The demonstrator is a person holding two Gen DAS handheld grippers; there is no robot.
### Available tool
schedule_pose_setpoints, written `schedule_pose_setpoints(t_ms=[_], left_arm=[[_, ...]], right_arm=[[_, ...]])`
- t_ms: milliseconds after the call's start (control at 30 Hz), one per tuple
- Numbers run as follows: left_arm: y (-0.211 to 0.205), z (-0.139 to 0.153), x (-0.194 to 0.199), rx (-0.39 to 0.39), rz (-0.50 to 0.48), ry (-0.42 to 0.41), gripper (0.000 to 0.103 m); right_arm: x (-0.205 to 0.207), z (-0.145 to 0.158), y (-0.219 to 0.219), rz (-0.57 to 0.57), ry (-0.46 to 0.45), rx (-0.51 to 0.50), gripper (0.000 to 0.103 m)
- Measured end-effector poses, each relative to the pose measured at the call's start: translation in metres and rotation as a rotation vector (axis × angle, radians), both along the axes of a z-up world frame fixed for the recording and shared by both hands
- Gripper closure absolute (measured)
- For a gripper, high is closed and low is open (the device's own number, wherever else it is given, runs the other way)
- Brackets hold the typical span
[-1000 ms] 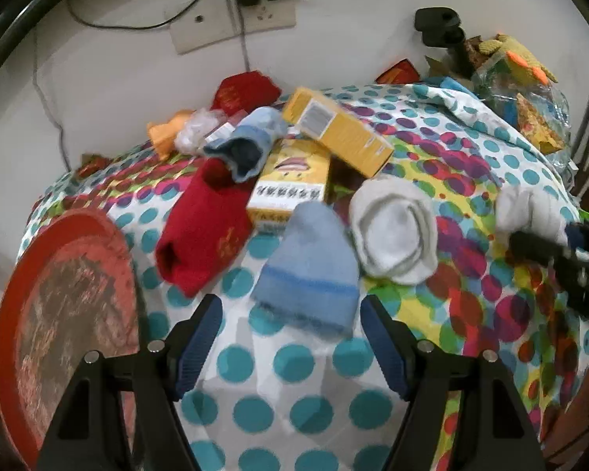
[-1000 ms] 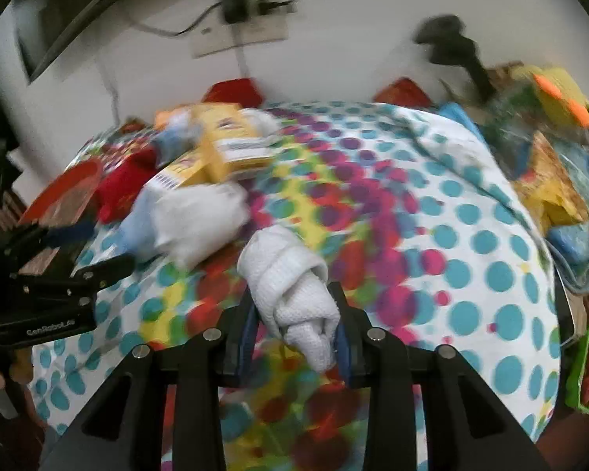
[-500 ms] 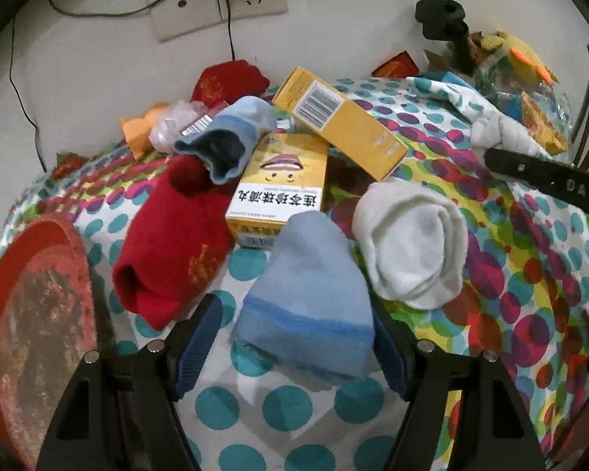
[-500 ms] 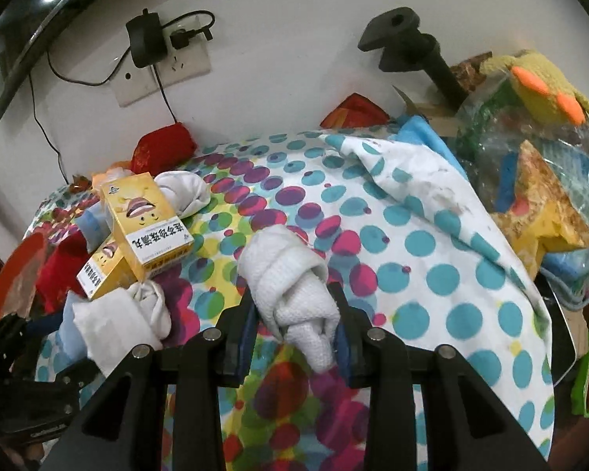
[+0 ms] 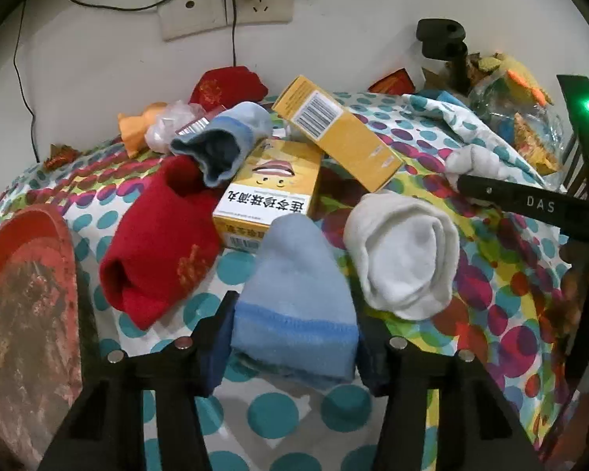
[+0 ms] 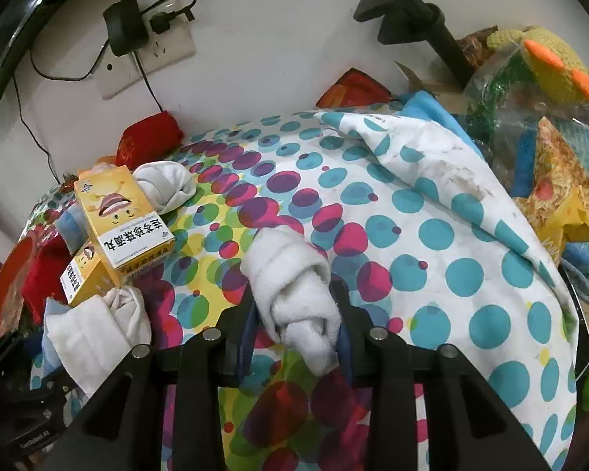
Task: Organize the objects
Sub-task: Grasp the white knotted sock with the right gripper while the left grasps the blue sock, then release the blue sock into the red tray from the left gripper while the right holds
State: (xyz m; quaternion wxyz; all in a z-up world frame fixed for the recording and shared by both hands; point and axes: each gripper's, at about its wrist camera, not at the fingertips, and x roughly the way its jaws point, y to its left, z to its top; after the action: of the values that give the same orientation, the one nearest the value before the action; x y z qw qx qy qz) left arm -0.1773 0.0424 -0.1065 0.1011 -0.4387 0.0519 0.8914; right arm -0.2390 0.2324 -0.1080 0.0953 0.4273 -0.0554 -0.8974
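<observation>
Closing in from both sides, the left tongs [image 5: 294,337] have just been narrowing and their blue pads now press the cuff end of a light blue sock [image 5: 294,294] lying on the dotted tabletop [image 5: 271,412]. Just past that sock's toe sits a yellow box [image 5: 271,192] with a cartoon face, and a second yellow box [image 5: 337,133] leans across its far end. Left of the tongs lies a red sock [image 5: 161,243]; right of them, touching the blue one, a rolled white sock [image 5: 404,251]. A red tray [image 5: 23,294] fills the far left edge.

The right tongs [image 6: 298,325] are narrow, clamped on a rolled white sock bundle [image 6: 294,294] above the tabletop. Left of these tongs lie the same yellow boxes and another white sock [image 6: 98,325].
</observation>
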Motion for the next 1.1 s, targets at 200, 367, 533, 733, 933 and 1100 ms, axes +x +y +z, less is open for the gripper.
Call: schedule_pose_setpoints(t_ms=[200, 367, 533, 733, 933, 1100], left_arm=[[0.0, 0.002, 0.008, -0.01, -0.016, 0.007, 0.056], [-0.006, 0.005, 0.017, 0.002, -0.013, -0.01, 0.056], [-0.013, 0.015, 0.031, 0.016, -0.003, 0.007, 0.056], [-0.022, 0.034, 0.054, 0.007, -0.015, 0.032, 0.056], [-0.059, 0.056, 0.071, 0.026, 0.056, 0.027, 0.056], [-0.114, 0.077, 0.081, -0.007, 0.181, 0.067, 0.056]], right_arm=[[0.0, 0.0, -0.011, -0.003, 0.001, 0.079, 0.069], [-0.001, 0.0, -0.016, -0.006, -0.001, 0.11, 0.069], [-0.003, 0.0, -0.018, -0.01, -0.001, 0.121, 0.069], [-0.005, 0.0, -0.02, -0.011, -0.003, 0.151, 0.069], [-0.005, 0.002, -0.023, -0.016, -0.003, 0.152, 0.069], [-0.004, 0.001, -0.025, -0.02, -0.004, 0.157, 0.068]])
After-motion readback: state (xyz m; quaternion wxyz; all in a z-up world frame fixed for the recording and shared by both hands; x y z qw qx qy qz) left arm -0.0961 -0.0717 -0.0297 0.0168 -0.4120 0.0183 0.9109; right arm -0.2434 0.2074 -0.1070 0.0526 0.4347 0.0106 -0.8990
